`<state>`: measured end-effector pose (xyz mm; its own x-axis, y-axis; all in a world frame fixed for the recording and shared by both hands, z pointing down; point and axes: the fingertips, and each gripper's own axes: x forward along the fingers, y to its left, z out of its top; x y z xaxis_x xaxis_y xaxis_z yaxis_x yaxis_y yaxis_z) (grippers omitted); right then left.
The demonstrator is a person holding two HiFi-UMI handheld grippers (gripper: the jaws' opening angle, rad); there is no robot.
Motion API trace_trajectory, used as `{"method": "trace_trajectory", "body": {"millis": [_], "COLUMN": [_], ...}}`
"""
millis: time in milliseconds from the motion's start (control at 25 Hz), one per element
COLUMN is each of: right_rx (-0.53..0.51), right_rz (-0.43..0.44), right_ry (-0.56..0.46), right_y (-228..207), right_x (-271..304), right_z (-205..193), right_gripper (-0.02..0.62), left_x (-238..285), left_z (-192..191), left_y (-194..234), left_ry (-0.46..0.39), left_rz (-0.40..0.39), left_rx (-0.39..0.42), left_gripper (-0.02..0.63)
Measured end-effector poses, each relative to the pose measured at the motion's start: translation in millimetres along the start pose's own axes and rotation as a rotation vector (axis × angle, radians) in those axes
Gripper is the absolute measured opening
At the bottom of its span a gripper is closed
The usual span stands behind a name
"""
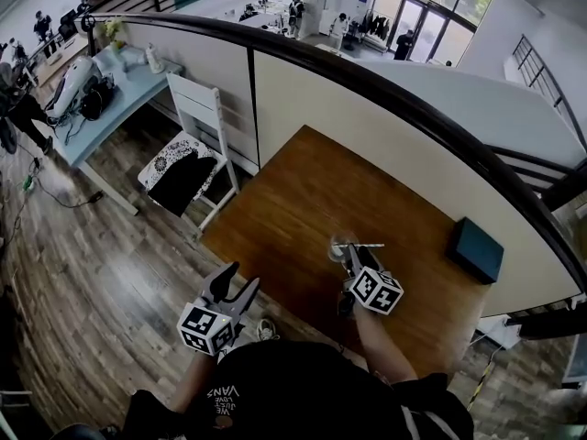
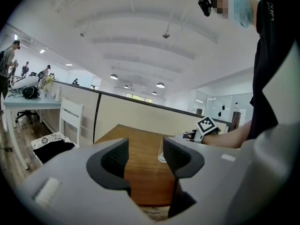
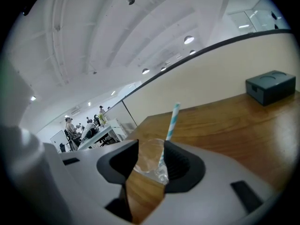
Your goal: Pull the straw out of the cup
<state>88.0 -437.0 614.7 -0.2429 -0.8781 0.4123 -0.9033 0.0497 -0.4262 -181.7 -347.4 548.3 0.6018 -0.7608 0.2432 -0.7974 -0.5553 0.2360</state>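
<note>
A clear plastic cup [image 1: 339,245] stands on the wooden table [image 1: 293,186], with a blue-and-white striped straw [image 1: 369,245] leaning out of it to the right. My right gripper [image 1: 351,255] is at the cup. In the right gripper view the cup [image 3: 148,154] fills the gap between both pads, and the straw [image 3: 172,118] rises above them. My right gripper [image 3: 151,162] is shut on the cup. My left gripper [image 1: 235,280] hangs open off the table's near-left edge, holding nothing. From the left gripper [image 2: 145,154] view the cup [image 2: 161,153] shows far off.
A dark box [image 1: 476,249] lies at the table's right end, against a curved partition wall [image 1: 367,126]. A white chair [image 1: 188,154] with dark cloth on it stands left of the table. Wooden floor lies below my left gripper.
</note>
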Motion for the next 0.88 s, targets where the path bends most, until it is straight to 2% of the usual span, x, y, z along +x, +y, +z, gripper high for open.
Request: {"method": "trace_trajectory", "body": {"millis": [560,640,760,880], "right_rx": [0.033,0.035,0.006,-0.016], "right_rz": [-0.087,-0.093,-0.093,-0.085], "right_ry": [-0.023,-0.030,-0.035,-0.033], "right_y": [-26.5,-29.2,-28.3,-23.7], "right_x": [10.3,11.2,9.6,6.5], "right_z": [11.5,15.6,19.9,22.8], "right_gripper": [0.156,0.137,0.056,0.037], "left_x": [-0.7,-2.5,-6.4,-8.9], "left_z": [-2.8,-3.3,-2.7,1.8], "left_y": [3.4,3.8,4.3,2.2], "left_ry": [0.004,0.003,-0.001,-0.014], "left_rz": [0.008,0.015,0.029,0.043], "left_rx": [0.002,0.002,-0.001,-0.016], "left_gripper": [0.215,0.215,0.215,0.215]}}
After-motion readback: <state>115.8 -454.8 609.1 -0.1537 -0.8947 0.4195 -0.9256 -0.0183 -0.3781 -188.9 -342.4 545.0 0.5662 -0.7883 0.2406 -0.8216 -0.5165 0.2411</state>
